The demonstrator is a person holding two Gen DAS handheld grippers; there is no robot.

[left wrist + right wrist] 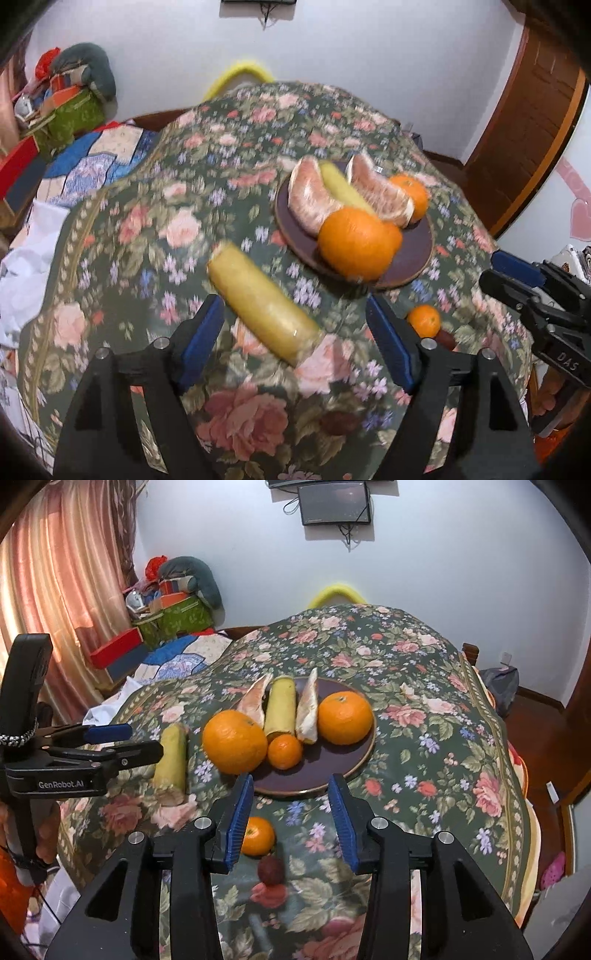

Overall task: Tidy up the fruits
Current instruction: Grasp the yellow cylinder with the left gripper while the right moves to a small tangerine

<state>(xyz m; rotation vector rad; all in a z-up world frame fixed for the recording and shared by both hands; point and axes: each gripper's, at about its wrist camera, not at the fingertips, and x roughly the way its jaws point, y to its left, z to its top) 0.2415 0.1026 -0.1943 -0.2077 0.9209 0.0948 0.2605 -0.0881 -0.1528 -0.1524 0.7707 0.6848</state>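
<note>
Fingers of both grippers (295,343) (291,812) stand apart, empty; yellow-green peeled cane piece (262,302) awaits grasping for dark round plate (413,254).

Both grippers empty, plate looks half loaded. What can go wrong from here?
1. The big orange sits on the plate's near rim, partly overhanging; a nudge may roll it onto the cloth.
2. The plate is crowded, so adding the yellow piece from the cloth may knock the small mandarin.
3. The loose mandarin and the dark fruit lie close by the right gripper's fingers; a careless approach could push either away.
</note>
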